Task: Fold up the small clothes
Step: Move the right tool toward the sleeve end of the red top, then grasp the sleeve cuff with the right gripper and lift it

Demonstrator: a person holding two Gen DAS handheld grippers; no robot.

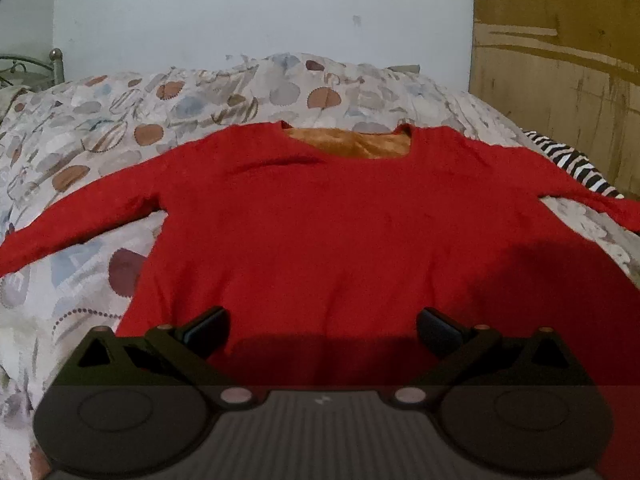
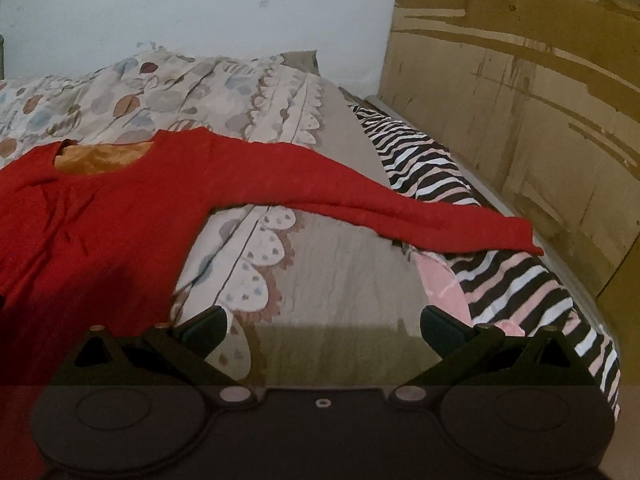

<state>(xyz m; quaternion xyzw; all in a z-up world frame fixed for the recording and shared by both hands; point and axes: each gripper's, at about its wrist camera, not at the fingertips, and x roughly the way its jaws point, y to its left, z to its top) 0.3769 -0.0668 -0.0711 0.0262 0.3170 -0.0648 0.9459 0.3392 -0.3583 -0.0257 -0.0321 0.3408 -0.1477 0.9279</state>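
- The red long-sleeved knit top (image 1: pixel 320 216) lay face up and spread flat on the patterned quilt (image 1: pixel 100 136) of a bed, both sleeves stretched outward; judged from that, no fold had been made and the whole job remained.
- The left gripper (image 1: pixel 322 330) hovered over the hem with its jaws wide apart, gripping nothing.
- The right gripper (image 2: pixel 322 330) hung beside the top over bare quilt, jaws likewise apart and empty.
- The knit looked soft and slightly fuzzy, with an orange fleecy lining (image 1: pixel 352 142) showing at the scooped neck.
- The right sleeve's cuff (image 2: pixel 516 236) rested on a black-and-white striped cloth (image 2: pixel 520 284).
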